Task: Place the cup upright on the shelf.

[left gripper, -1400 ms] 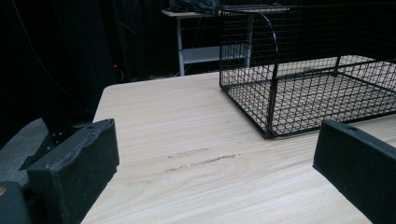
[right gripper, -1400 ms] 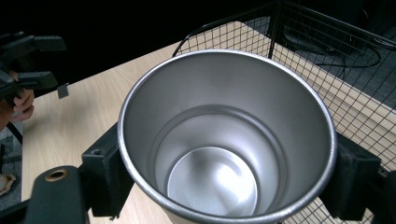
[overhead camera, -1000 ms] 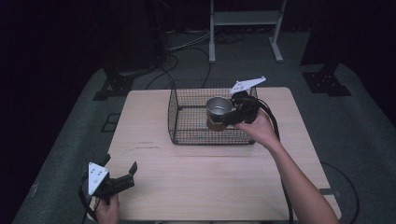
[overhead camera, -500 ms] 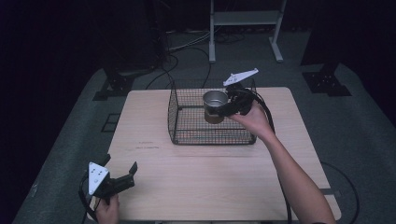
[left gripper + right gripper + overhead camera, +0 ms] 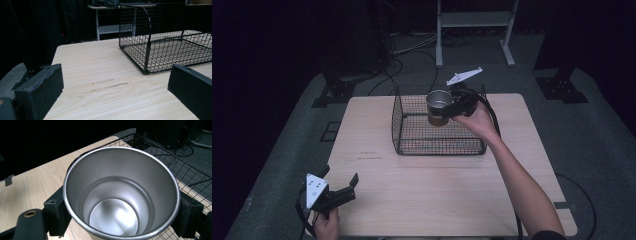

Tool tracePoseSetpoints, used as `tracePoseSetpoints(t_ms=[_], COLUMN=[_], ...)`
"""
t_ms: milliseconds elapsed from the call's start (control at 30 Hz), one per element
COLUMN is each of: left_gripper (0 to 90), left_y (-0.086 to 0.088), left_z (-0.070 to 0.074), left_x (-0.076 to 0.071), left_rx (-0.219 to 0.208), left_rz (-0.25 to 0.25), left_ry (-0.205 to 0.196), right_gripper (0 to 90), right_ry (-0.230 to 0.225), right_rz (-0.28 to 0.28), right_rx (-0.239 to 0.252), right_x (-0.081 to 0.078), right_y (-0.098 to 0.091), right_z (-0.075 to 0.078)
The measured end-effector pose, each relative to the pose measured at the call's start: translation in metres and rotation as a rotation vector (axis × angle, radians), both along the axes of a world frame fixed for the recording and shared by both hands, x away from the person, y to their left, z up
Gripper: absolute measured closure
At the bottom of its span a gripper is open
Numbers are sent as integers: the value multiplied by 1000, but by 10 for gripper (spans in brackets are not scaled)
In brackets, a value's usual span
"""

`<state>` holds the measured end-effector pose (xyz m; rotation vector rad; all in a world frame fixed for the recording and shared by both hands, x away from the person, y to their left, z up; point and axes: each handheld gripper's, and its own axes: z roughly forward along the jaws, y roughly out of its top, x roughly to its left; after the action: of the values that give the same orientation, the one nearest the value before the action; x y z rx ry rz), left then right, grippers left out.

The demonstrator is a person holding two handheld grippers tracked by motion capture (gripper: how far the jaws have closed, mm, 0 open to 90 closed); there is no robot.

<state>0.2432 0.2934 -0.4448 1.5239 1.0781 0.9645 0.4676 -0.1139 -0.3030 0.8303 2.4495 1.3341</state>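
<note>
Right claw (image 5: 451,111), item one: I am holding its black jaws clamped on opposite sides of a round stainless-steel cup (image 5: 438,106), gripping the wall just below the rim. In the right gripper view the cup (image 5: 120,195) is sitting directly between the pads (image 5: 58,215), mouth up, its long axis running upright and tilting slightly toward the camera.

Cup, position: it is hanging in the claw above the far part of a black wire-mesh basket (image 5: 412,130), not touching the mesh as far as I can judge. The basket floor is lying straight below the claw; the far basket wall is just beyond it. The coming move, in my judgement, is turning on that one relation: cup upright, basket floor beneath, so the claw is needing only to travel down, keeping the axis vertical.

Cup, appearance: brushed silver inside, empty, a stepped ring near the bottom, a thin rolled rim, a darker lower band outside.

Left claw (image 5: 343,192), item two: I am resting it at the near left corner of the pale wooden table (image 5: 437,190), jaws standing apart with nothing between them, well apart from the basket. The right claw is by far the nearer to the cup.
</note>
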Motion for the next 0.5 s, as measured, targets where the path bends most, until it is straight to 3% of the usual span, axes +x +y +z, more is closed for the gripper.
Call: tracePoseSetpoints(t_ms=[500], left_gripper=[0], left_y=[2], left_z=[0], left_x=[0], left_rx=[-5], left_rz=[2], left_ry=[2], right_gripper=[179], right_ry=[42], right_rz=[-28], right_rx=[-8], right_x=[30], right_y=[11], right_z=[-24])
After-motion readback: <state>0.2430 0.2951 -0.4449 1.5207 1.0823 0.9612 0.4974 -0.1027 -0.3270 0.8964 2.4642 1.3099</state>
